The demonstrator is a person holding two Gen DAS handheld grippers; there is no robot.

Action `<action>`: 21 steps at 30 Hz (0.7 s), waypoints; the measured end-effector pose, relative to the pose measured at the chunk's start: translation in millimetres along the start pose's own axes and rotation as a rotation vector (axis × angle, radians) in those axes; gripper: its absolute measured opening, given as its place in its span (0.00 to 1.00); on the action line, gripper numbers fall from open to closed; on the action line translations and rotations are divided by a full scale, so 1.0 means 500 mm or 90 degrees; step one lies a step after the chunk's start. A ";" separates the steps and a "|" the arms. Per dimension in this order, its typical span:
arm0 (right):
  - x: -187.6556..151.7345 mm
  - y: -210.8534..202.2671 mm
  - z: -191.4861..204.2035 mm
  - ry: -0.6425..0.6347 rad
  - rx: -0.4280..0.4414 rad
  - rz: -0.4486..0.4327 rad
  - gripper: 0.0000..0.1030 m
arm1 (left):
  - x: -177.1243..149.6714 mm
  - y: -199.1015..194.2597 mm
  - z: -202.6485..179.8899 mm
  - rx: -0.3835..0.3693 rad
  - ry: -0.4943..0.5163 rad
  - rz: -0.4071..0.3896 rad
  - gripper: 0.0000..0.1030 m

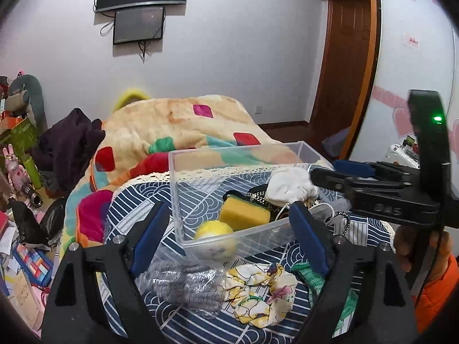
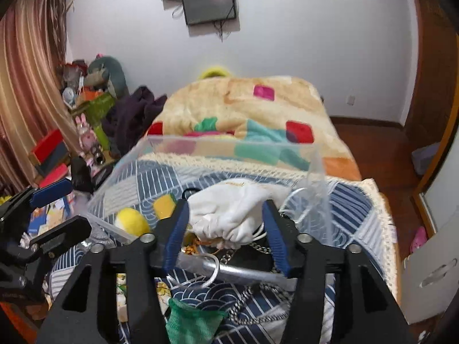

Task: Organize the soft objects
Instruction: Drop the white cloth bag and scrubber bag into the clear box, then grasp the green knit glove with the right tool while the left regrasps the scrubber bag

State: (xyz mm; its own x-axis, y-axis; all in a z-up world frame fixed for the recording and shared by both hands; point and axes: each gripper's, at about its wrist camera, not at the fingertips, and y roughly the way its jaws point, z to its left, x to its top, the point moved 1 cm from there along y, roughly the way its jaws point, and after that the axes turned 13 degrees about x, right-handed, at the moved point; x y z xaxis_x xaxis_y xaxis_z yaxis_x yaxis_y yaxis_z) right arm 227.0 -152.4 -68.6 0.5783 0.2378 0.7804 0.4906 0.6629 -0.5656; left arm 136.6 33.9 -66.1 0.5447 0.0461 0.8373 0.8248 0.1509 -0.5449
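Both grippers, left (image 1: pixel 226 235) and right (image 2: pixel 226 229), gape empty over the clear bin (image 1: pixel 178 189) (white pouch (image 2: pixel 229 212) apparently dropped in); next, grab the floral scrunchie (image 1: pixel 258 295).

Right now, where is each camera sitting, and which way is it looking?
Left wrist: sits on the left gripper, looks across the clear box toward the bed; shows its own fingers, the right gripper and an orange sleeve.
Right wrist: sits on the right gripper, looks into the clear box at the white pouch; the left gripper shows.
Both share the yellow ball, yellow sponge and bed.
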 end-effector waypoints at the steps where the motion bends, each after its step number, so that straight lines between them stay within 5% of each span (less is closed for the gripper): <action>1: 0.000 -0.012 0.005 -0.004 0.001 -0.010 0.56 | -0.001 -0.006 0.003 0.002 0.001 -0.003 0.87; 8: -0.017 -0.062 0.037 -0.034 -0.008 -0.049 0.73 | -0.037 -0.036 0.017 0.001 0.012 0.003 0.92; 21: -0.122 -0.031 0.060 -0.015 0.020 0.018 0.75 | -0.155 0.019 0.044 0.056 0.020 0.095 0.94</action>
State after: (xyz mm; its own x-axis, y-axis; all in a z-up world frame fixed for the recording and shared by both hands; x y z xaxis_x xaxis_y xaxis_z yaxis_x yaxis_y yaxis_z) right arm 164.4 -156.1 -99.4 0.5763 0.2723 0.7706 0.4541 0.6773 -0.5789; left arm 98.9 53.3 -135.1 0.6658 0.0438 0.7448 0.7187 0.2306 -0.6560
